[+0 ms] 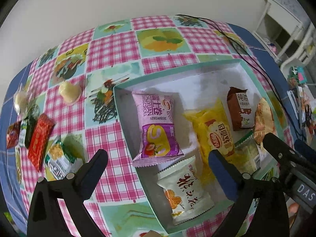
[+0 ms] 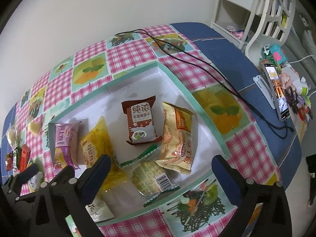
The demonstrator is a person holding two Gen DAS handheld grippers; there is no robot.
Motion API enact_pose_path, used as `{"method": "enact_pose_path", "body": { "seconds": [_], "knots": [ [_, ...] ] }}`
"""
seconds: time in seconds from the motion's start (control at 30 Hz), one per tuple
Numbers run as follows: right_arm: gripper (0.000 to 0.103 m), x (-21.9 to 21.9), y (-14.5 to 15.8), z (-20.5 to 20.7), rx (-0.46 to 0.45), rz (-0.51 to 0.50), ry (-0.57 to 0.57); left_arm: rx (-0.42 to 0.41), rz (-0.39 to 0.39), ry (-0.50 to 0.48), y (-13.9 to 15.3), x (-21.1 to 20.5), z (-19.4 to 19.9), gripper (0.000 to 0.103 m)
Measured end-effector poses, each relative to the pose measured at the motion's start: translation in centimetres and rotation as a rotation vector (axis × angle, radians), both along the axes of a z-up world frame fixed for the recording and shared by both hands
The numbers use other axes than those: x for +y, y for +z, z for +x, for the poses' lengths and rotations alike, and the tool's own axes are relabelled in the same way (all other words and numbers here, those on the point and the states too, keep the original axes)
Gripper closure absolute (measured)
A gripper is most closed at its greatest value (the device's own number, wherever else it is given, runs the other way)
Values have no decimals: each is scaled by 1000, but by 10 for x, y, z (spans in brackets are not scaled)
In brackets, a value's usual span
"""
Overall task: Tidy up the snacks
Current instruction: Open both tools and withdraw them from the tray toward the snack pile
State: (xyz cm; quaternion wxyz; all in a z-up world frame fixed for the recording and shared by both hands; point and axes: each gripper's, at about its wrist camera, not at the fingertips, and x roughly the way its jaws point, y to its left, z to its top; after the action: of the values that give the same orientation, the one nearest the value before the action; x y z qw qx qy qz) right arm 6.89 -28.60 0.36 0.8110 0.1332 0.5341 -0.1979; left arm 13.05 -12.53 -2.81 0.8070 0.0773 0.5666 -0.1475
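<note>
Inside the shallow white cardboard box with a mint-green rim (image 2: pixel 199 108), the purple, yellow, brown and orange foil snack packets (image 2: pixel 141 122) are laid flat. Both the left tongs (image 1: pixel 158 160) and right tongs (image 2: pixel 160 163) are held spread above it, nothing pinched. On the checked-cloth surface (image 1: pixel 110 49) beside it, further red and green wrapped snacks (image 1: pixel 39 140) are scattered.

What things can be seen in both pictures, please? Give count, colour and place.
box: one, mint rim, white inside, on the table
purple packet: one, in box, left end
yellow packet: one, in box, middle
brown packet: one, in box, far side
orange packet: one, in box, right end
green-edged cracker packet: one, in box, near side
white packet: one, in box, near corner
loose snacks: several, red, green, cream, on tablecloth left of box
black cable: one, behind box
left gripper: open, empty
right gripper: open, empty
</note>
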Motion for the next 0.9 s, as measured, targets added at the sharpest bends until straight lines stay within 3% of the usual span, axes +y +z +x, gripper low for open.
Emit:
{"method": "enact_pose_path", "body": {
  "seconds": [0.27, 0.43, 0.9],
  "knots": [
    [0, 12, 4, 1, 1, -59, -8, -52, -11, -91, 8, 14, 7, 2],
    [0, 32, 4, 9, 13, -83, 14, -97, 28, -142, 15, 31, 10, 2],
    [0, 130, -7, 36, 15, -71, 167, -71, 32, 33, 12, 133, 30, 2]
  ]
}}
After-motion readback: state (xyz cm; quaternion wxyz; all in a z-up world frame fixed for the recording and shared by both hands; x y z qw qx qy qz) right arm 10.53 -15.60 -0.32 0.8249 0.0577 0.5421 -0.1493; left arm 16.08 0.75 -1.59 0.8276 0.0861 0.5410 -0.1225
